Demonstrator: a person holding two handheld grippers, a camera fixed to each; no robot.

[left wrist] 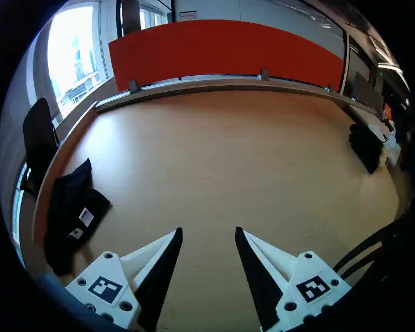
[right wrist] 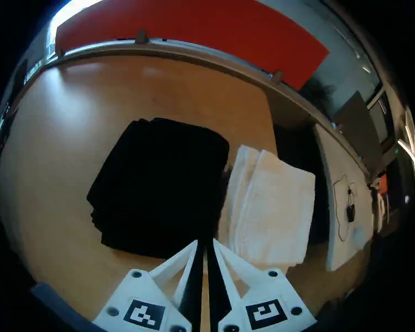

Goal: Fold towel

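Note:
In the right gripper view a stack of folded black towels (right wrist: pixel 160 188) lies on the wooden table (right wrist: pixel 69 110), with a folded white towel (right wrist: pixel 274 207) right beside it. My right gripper (right wrist: pixel 206 252) is shut just in front of the black stack's near edge, with nothing seen between its fingers. In the left gripper view my left gripper (left wrist: pixel 207 235) stands open over bare table (left wrist: pixel 224 149), holding nothing. A crumpled black cloth (left wrist: pixel 72 213) with white tags lies at the table's left edge, left of that gripper. Another dark pile (left wrist: pixel 367 145) sits at the far right.
An orange divider panel (left wrist: pixel 224 52) runs along the table's far edge. A dark office chair (left wrist: pixel 39 141) stands at the left by the windows. A second desk (right wrist: pixel 346 188) with a cable and a small dark device adjoins on the right.

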